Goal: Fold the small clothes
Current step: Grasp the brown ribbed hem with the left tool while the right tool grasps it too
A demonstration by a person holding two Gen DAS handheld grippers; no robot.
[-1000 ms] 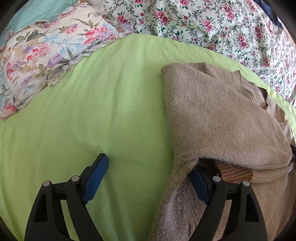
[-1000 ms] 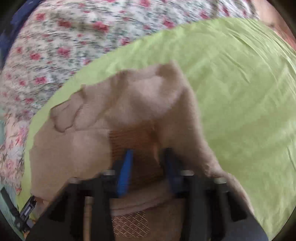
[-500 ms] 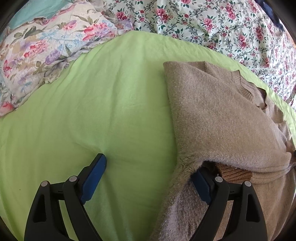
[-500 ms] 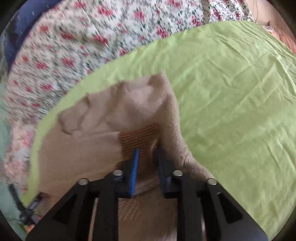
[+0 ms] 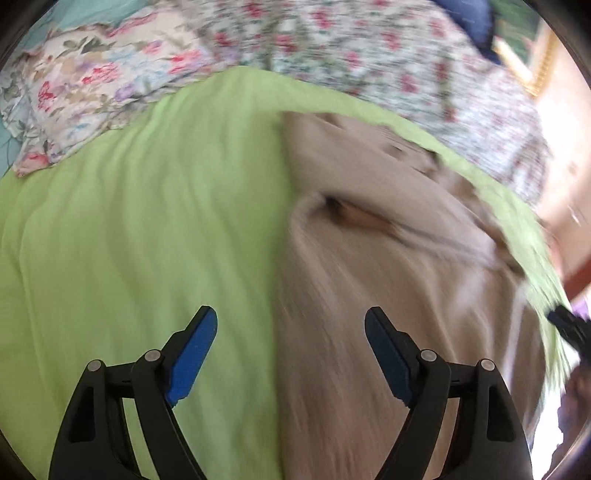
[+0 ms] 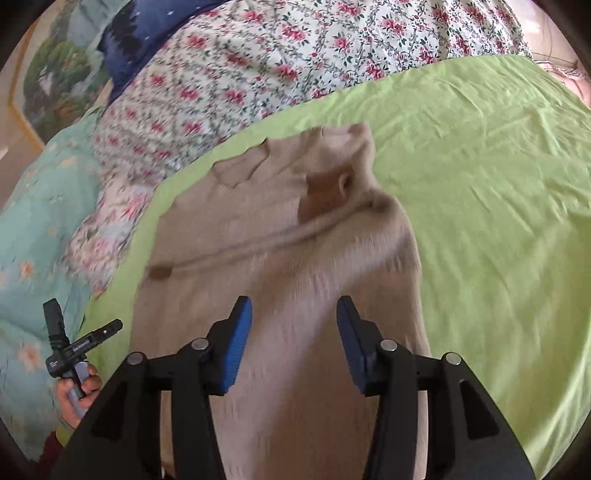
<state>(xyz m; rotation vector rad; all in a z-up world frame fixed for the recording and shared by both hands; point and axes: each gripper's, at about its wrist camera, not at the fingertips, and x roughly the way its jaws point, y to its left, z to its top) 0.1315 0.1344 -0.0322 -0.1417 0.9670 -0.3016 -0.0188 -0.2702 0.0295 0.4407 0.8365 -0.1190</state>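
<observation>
A beige knit sweater [image 6: 295,240] lies on the green sheet [image 6: 498,221], its sleeve folded across the body and a brown ribbed cuff [image 6: 325,192] showing near the neckline. Above its lower half hovers my right gripper [image 6: 293,301]; its jaws are opening and nothing is between them. My left gripper [image 5: 289,312] hangs wide over the sweater's [image 5: 388,258] left edge, one finger above the green sheet [image 5: 147,221]. Its jaws are closing a little on nothing. This view is blurred. The right wrist view catches the left gripper's tips [image 6: 74,343] and the person's hand [image 6: 74,398] at lower left.
A floral quilt [image 6: 295,55] runs along the far side of the sheet. A flowered pillow [image 5: 92,92] lies at the far left, a teal cover [image 6: 40,221] beside the sweater. Dark blue cloth [image 6: 147,33] and a framed picture [image 6: 48,81] sit beyond.
The right gripper has let go of the brown cuff and pulled back upward. The left gripper's finger has come out from under the sweater's fold and drawn back. The sleeve now rests folded across the body.
</observation>
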